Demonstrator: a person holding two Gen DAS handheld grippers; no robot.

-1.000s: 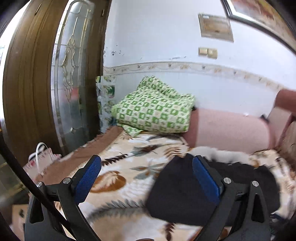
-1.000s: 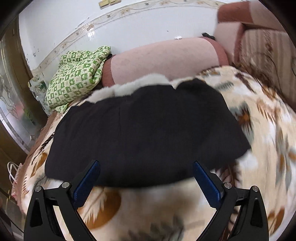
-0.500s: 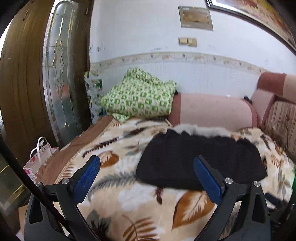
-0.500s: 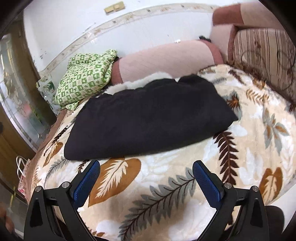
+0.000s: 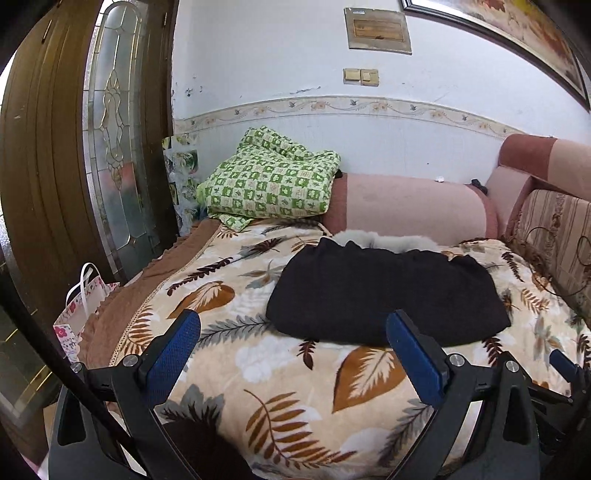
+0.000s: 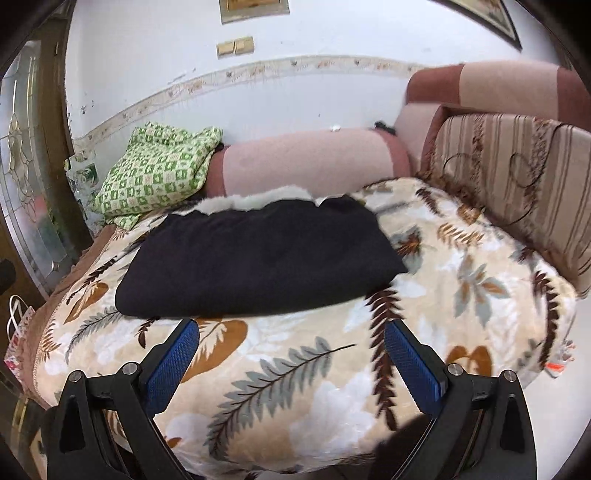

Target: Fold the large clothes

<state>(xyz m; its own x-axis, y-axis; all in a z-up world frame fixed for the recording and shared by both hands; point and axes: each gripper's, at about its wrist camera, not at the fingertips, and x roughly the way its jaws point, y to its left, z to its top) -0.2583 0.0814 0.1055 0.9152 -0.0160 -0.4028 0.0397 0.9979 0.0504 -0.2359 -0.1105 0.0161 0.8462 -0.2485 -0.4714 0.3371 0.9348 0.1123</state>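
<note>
Home, living rm. Evidence: pink sofa (image 5: 406, 206) w/ striped cushion (image 6: 517, 177), covered by leaf-print fleece blanket (image 5: 295, 369); green check bedding (image 5: 269, 184) piled at sofa end; wood door w/ leaded glass panel (image 5: 118, 147); framed picture (image 5: 517, 33), floral wall border (image 5: 351, 107), light switches (image 5: 361, 76); gift bag (image 5: 79, 310) on floor.

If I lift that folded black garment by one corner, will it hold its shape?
Probably not. The black garment lies as a soft, rounded bundle with sagging edges, so it likely flops and unfolds. Its thick layers and fur trim suggest some weight; it may also drag on the plush blanket.
</note>
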